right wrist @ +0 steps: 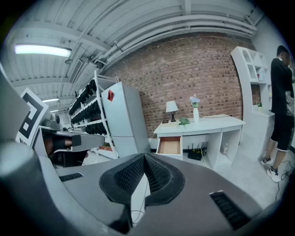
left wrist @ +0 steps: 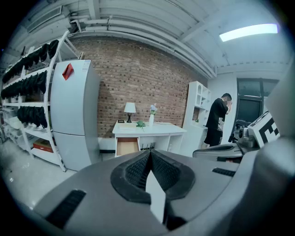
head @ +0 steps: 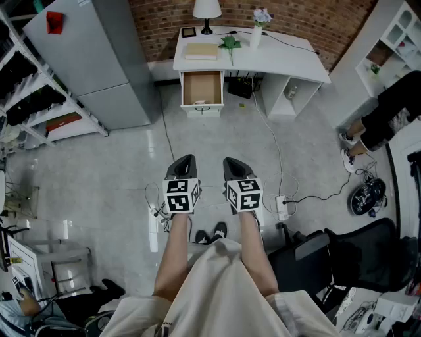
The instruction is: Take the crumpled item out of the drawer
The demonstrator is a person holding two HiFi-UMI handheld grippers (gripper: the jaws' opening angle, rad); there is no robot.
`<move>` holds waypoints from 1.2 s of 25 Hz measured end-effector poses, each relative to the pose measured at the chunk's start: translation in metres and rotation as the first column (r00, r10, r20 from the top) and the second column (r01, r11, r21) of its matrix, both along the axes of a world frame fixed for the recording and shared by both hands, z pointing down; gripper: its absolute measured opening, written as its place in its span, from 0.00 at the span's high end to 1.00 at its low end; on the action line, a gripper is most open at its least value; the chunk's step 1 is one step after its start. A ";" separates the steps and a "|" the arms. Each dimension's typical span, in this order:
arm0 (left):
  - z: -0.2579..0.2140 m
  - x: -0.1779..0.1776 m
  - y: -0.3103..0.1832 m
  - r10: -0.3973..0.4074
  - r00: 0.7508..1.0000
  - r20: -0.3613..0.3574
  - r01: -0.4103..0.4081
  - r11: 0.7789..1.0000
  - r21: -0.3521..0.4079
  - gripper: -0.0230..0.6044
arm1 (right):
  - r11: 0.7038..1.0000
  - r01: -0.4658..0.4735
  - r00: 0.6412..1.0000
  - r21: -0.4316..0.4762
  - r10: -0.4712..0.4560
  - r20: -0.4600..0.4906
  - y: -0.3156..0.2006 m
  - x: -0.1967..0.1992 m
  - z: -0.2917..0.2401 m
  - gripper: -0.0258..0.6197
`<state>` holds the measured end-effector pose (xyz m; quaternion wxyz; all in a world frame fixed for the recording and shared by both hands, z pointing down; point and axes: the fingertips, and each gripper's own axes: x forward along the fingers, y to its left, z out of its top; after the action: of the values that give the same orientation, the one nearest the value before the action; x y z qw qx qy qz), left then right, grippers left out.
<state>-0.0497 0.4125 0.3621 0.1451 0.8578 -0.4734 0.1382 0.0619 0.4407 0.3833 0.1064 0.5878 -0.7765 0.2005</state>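
The white desk [head: 276, 52] stands far ahead against the brick wall, with its left drawer [head: 202, 89] pulled open. Only the drawer's bare wooden bottom shows from this distance, and I make out no crumpled item in it. A small green thing [head: 229, 43] lies on the desk top. My left gripper [head: 187, 158] and right gripper [head: 231, 160] are held side by side in mid-room, both pointing at the desk. In the left gripper view the drawer [left wrist: 126, 146] lies beyond the left gripper [left wrist: 150, 154], whose jaws meet, empty. The right gripper [right wrist: 144, 156] is likewise shut and empty, with the drawer [right wrist: 169, 145] ahead.
A grey fridge [head: 92, 59] and shelves [head: 39, 99] stand at the left. A lamp [head: 206, 13] and a vase [head: 257, 33] are on the desk. A power strip [head: 283, 205] with cables lies on the floor, a black chair [head: 342, 257] is near right, and a person [head: 388, 112] stands by the white shelf.
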 end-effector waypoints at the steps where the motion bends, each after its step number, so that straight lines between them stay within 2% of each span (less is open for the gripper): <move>1: 0.000 0.002 0.001 0.002 1.000 0.011 -0.002 1.000 0.008 0.94 | 1.000 0.001 1.000 0.002 -0.002 0.006 0.000 0.003 0.000 0.92; 10: 0.001 0.016 0.014 0.007 0.999 0.033 -0.008 1.000 0.029 0.94 | 0.999 0.032 0.999 0.012 -0.032 0.026 0.008 0.013 0.001 0.92; 15: 0.004 0.019 0.030 0.015 1.000 0.027 -0.017 0.996 0.085 0.94 | 0.999 0.020 0.989 0.049 -0.027 0.143 0.016 0.025 0.005 0.92; 22: 0.020 0.004 0.019 -0.073 0.997 -0.031 0.074 0.996 0.050 0.94 | 0.995 -0.034 0.941 0.092 0.000 0.339 0.012 0.049 0.004 0.92; 30: 0.022 0.017 -0.024 -0.085 0.995 -0.047 0.087 0.996 0.034 0.94 | 0.992 0.047 0.966 0.115 -0.075 0.248 -0.025 0.060 0.007 0.92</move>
<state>-0.0323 0.3881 0.3839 0.1463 0.8420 -0.5088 0.1036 0.1214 0.4154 0.3904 -0.0189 0.5383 -0.8112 0.2278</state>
